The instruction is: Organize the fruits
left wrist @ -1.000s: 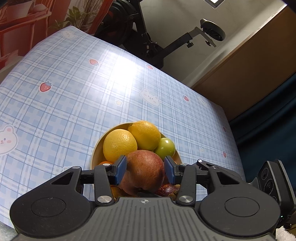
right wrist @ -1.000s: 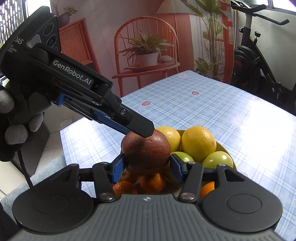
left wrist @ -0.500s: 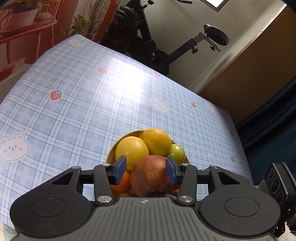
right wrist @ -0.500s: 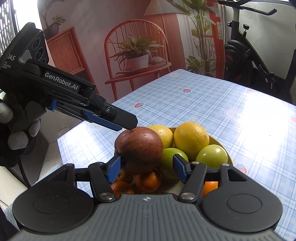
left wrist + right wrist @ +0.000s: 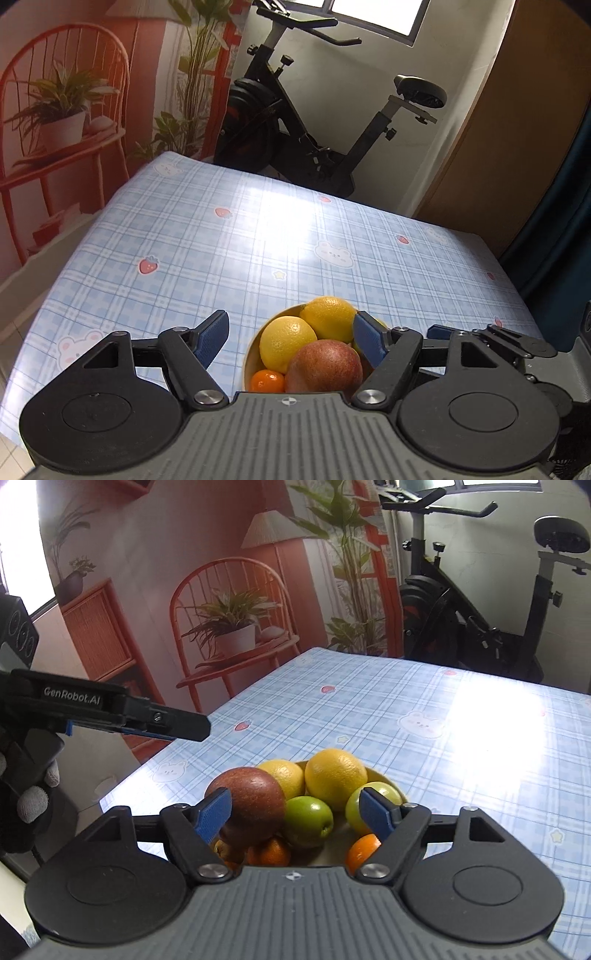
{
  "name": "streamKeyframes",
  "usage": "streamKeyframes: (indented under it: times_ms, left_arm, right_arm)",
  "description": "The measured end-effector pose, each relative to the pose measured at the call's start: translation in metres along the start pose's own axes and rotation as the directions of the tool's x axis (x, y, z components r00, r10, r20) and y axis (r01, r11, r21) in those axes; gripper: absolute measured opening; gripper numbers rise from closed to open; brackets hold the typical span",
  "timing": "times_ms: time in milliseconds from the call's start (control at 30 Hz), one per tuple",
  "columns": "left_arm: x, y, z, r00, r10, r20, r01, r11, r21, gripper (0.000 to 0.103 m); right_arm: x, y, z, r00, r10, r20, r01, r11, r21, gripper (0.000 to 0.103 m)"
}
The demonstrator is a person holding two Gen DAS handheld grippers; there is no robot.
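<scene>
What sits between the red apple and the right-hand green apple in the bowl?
Right wrist view: another green apple lies between the red apple and the far green apple.

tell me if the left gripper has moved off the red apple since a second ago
Yes. The left gripper has pulled back to the left, away from the red apple in the bowl, and its jaws now stand wide open.

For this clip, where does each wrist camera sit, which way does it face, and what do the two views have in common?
Left wrist: sits behind the left gripper, jaws open, facing across the checked table toward the exercise bike; the fruit bowl lies just ahead.
Right wrist: sits behind the right gripper, jaws open, facing the bowl and the orange chair; the left gripper and a gloved hand show at left.
Shared: bowl, red apple, two yellow citrus, table, bike.
</scene>
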State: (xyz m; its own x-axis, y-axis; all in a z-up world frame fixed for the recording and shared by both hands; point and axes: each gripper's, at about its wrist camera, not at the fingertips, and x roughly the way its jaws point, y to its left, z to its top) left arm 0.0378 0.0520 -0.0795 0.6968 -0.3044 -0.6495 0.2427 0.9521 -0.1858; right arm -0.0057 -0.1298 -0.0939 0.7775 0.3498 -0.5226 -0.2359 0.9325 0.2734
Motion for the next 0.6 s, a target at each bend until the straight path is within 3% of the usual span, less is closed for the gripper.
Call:
streamKeyframes:
  times_ms: [167,233,300,433,600]
  left_arm:
    - [-0.03,-0.021,0.006,0.988,0.102,0.118,-0.111,0.991,0.069,0.086]
    - [-0.043,-0.031,0.009,0.977,0.13,0.168,-0.146,0.985,0.09,0.088]
    - [-0.055,-0.041,0.011,0.967,0.146,0.209,-0.169,0.981,0.099,0.089]
    - [-0.079,-0.056,0.013,0.949,0.157,0.273,-0.189,0.978,0.092,0.094]
    - [-0.101,-0.073,0.014,0.937,0.175,0.301,-0.215,0.971,0.106,0.094]
  right_arm:
    - [-0.036,-0.001,0.01,0.984,-0.149,0.096,0.146,0.989,0.038,0.096]
    - [-0.048,0.001,0.015,0.967,-0.223,0.124,0.217,0.975,0.056,0.103]
    - [-0.061,0.004,0.018,0.943,-0.289,0.164,0.281,0.957,0.07,0.103]
    - [-0.084,0.012,0.029,0.92,-0.342,0.193,0.329,0.94,0.095,0.103]
    - [-0.106,0.021,0.037,0.91,-0.363,0.199,0.347,0.931,0.113,0.103]
